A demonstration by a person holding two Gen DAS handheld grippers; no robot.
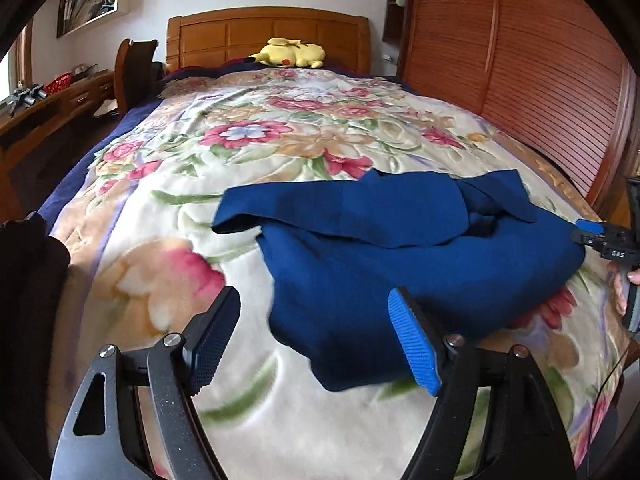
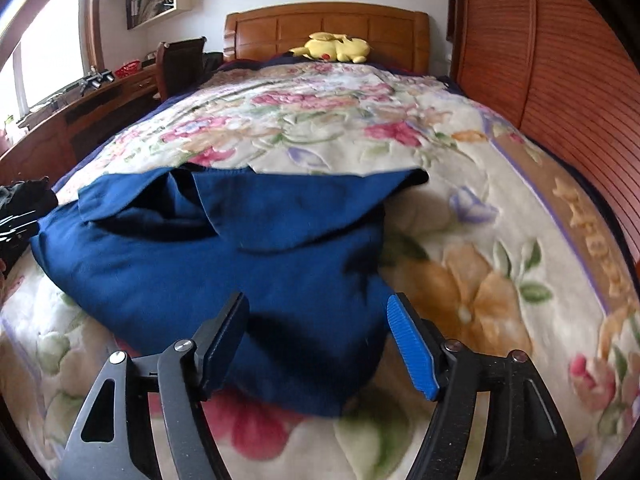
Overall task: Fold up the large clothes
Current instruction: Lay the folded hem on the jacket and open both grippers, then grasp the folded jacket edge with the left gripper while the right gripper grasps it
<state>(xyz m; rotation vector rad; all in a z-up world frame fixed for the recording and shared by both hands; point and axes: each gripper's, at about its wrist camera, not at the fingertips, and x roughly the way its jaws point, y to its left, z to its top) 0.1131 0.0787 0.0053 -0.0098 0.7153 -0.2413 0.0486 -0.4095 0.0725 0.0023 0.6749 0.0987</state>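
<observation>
A large dark blue garment (image 1: 400, 248) lies partly folded on the floral blanket (image 1: 248, 152), its sleeves laid across its upper part. My left gripper (image 1: 316, 336) is open and empty, just above the garment's near left edge. In the right wrist view the garment (image 2: 224, 256) fills the middle, and my right gripper (image 2: 318, 340) is open and empty over its near right corner. The right gripper also shows at the far right of the left wrist view (image 1: 600, 236), beside the garment's right edge.
A yellow plush toy (image 1: 290, 54) lies by the wooden headboard (image 1: 268, 28). A slatted wooden wardrobe (image 1: 540, 80) runs along the bed's right side. A desk (image 1: 48, 108) and chair (image 1: 132, 68) stand to the left. Dark clothing (image 2: 20, 208) lies at the bed's left edge.
</observation>
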